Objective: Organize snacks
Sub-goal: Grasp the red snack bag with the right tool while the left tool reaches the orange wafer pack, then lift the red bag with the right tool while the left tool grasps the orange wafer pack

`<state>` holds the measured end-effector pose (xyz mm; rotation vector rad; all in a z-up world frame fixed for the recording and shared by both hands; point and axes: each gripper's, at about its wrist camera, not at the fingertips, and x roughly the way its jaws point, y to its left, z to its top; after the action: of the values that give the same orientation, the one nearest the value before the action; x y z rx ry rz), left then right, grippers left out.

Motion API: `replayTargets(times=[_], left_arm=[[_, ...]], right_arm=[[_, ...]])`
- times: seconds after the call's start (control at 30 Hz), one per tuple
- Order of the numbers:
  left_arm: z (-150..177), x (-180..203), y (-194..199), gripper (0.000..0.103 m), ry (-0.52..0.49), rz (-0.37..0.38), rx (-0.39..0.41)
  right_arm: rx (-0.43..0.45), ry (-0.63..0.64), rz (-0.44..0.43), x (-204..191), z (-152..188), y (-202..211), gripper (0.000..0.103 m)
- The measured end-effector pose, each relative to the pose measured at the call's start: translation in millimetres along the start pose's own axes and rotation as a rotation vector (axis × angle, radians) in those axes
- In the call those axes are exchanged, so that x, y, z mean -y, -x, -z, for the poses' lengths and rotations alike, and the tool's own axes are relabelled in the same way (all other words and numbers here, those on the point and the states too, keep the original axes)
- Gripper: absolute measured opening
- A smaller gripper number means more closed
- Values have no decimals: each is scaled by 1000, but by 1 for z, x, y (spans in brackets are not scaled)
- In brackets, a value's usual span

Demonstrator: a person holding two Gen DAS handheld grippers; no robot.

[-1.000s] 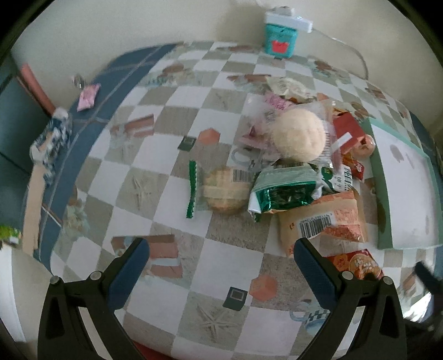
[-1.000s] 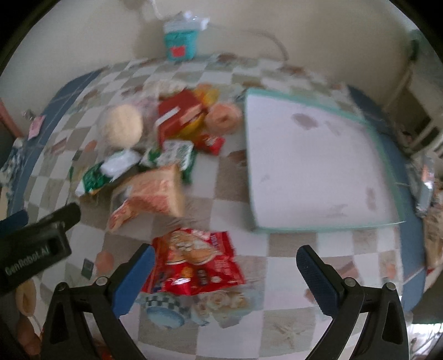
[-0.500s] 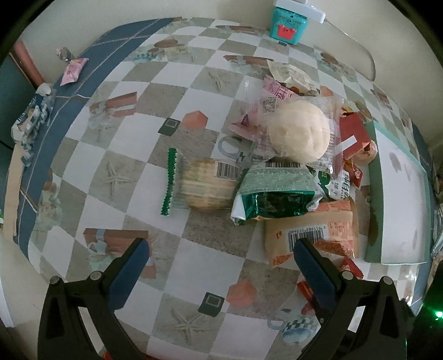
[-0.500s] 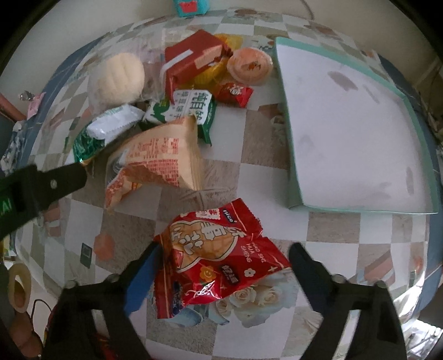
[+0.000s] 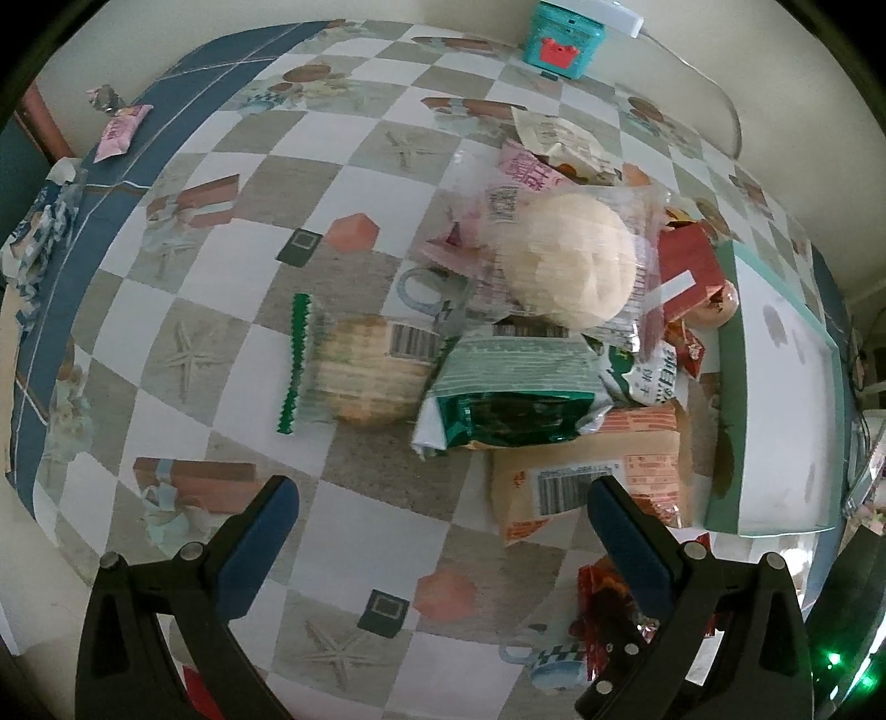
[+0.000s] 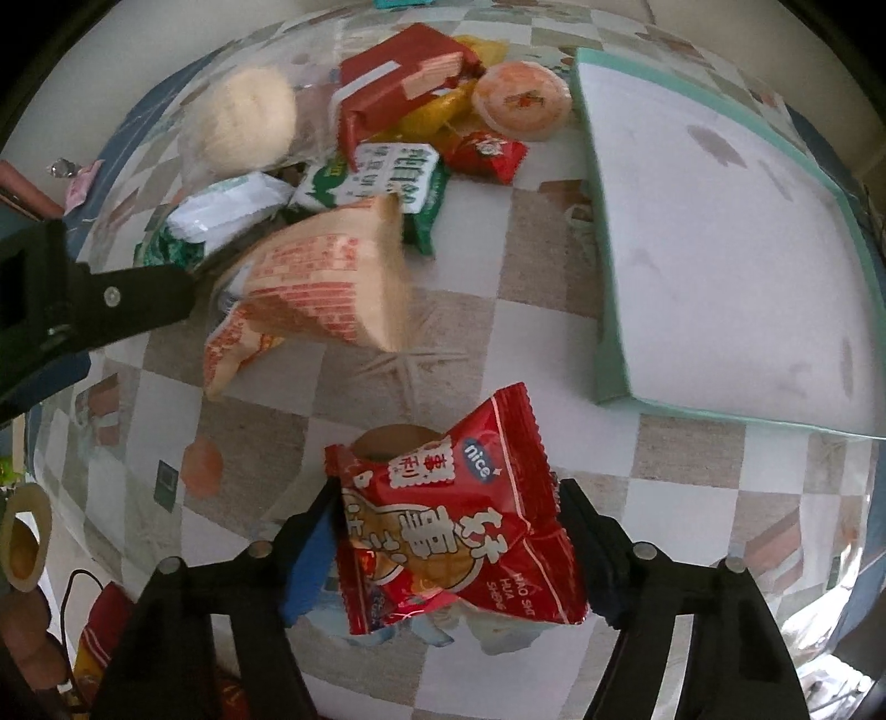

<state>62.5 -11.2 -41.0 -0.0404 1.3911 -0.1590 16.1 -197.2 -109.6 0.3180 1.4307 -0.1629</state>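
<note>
A red snack packet (image 6: 454,526) lies on the checked tablecloth between the fingers of my right gripper (image 6: 448,498). Its jaws are closing, and both pads press the packet's side edges, which bulge upward. My left gripper (image 5: 443,493) hangs open over bare cloth, with nothing between its fingers. Just beyond it lies the snack pile: an orange bread packet (image 5: 598,476), a green packet (image 5: 509,410), a round cracker pack (image 5: 365,376) and a wrapped pale bun (image 5: 570,266). The red packet (image 5: 603,603) shows at the lower right of the left wrist view.
A white tray with a teal rim (image 6: 609,332) sits right of the pile. A red box (image 6: 398,77) and a round orange snack (image 6: 520,99) lie at the back. A teal box (image 5: 565,33) stands by the wall. A pink candy (image 5: 119,133) lies far left.
My right gripper sank onto the red packet and its jaws narrowed from wide open until they touch its edges. The left gripper drifted nearer the snack pile, still open.
</note>
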Motion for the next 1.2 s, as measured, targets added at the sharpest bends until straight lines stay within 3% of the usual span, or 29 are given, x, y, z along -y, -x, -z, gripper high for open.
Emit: replayTargets(times=[0.3,0.53,0.8,0.93,1.2], left_arm=[[-7,25,-5,103,-7,50,-9],[-15,52,-16,103,-1,77,-28],[-28,79,-35,103,17,103,-55],[-33,90,-50,103,31,91,-72],[-45,112,-91,103,29,72,-120]], right_arm=[[35,-51,-35,16,3,6,65],[55,-70,-59,25,3,14,64],[154,-118,-90,56,7,70,64],[209,-173,-55,75,-4,95,64],[217,-242,-69,103,-17,101,64]])
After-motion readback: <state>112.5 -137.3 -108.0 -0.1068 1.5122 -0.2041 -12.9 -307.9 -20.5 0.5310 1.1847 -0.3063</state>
